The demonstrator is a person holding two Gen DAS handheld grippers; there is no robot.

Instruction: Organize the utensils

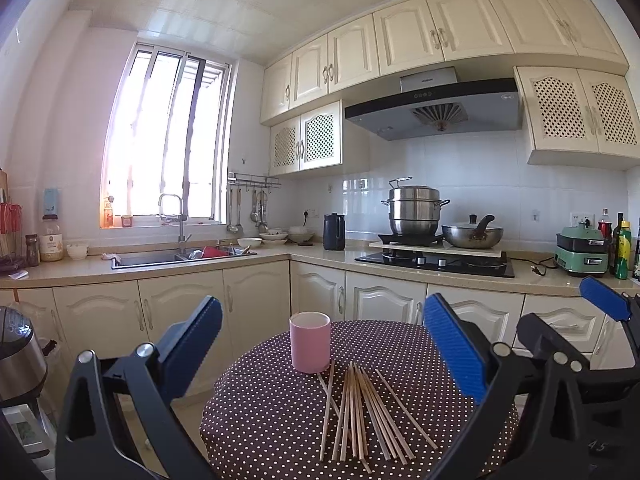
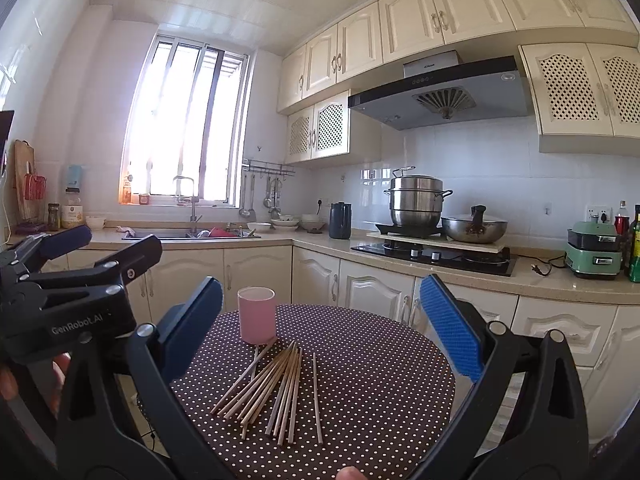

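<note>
Slender wooden chopsticks (image 1: 360,416) beside cylindrical pink cup (image 1: 310,342) on polka-dot tablecloth (image 1: 272,420)

A round table (image 1: 280,420) in a brown cloth with white dots fills 6 o'clock. Behind it, cream base cabinets (image 1: 180,308) run under a beige counter (image 1: 320,254). At 9 o'clock a steel sink (image 1: 160,258) with a tall faucet (image 1: 176,216) sits below a bright window (image 1: 168,140). Just right of it, ladles hang from a wall rack (image 1: 254,180), above stacked bowls (image 1: 288,236). A dark jug (image 1: 334,232) stands near the corner. At 3 o'clock a stacked steel pot (image 1: 414,210) and a lidded wok (image 1: 472,234) rest on a black hob (image 1: 436,262), beneath a range hood (image 1: 432,110). Further right stand a green appliance (image 1: 582,250) and several bottles (image 1: 622,248). Cream wall cabinets (image 1: 420,32) span 12 o'clock.
</note>
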